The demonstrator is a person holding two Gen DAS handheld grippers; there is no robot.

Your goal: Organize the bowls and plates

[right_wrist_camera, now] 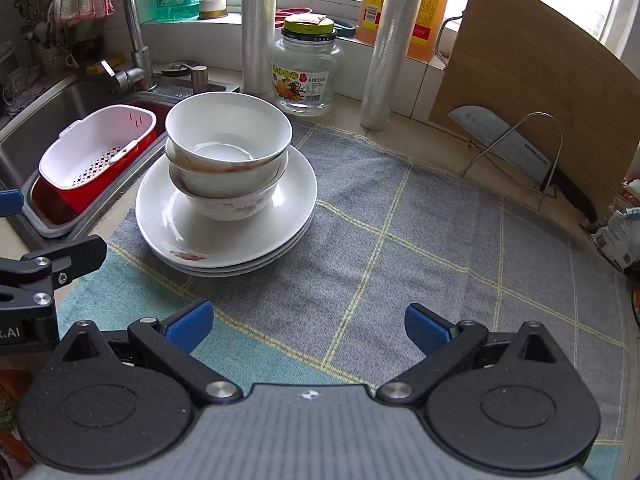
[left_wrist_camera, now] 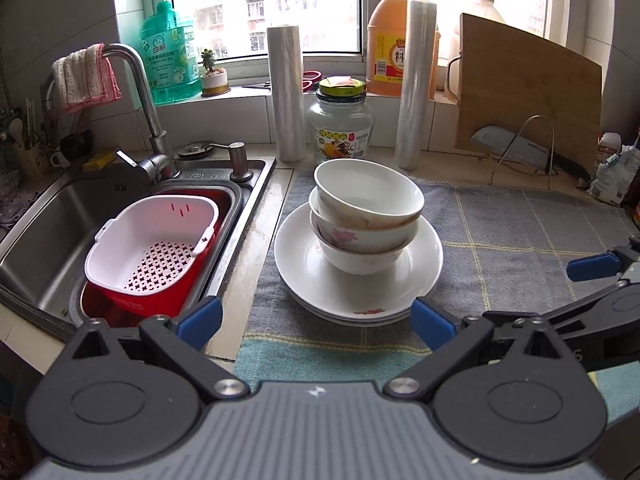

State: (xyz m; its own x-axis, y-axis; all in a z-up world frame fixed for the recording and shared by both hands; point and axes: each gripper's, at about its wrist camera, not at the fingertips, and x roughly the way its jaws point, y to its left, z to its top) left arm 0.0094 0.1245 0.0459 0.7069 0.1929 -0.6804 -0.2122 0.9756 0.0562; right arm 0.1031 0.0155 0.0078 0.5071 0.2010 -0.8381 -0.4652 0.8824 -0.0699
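A stack of white bowls (left_wrist_camera: 366,216) stands on a stack of white plates (left_wrist_camera: 304,264) on a grey checked cloth (left_wrist_camera: 520,240). The top bowl (right_wrist_camera: 228,132) leans a little. The plates (right_wrist_camera: 288,188) and cloth (right_wrist_camera: 400,240) also show in the right wrist view. My left gripper (left_wrist_camera: 316,322) is open and empty, just in front of the plates. My right gripper (right_wrist_camera: 308,326) is open and empty over the cloth, to the right of and nearer than the stack. Each gripper shows at the edge of the other's view.
A steel sink (left_wrist_camera: 48,224) with a white and red colander basket (left_wrist_camera: 152,244) and a tap (left_wrist_camera: 144,100) lies to the left. A glass jar (left_wrist_camera: 340,124), two film rolls (left_wrist_camera: 286,92), a bottle, a cutting board (left_wrist_camera: 528,88) and a knife in a rack (right_wrist_camera: 516,148) stand behind.
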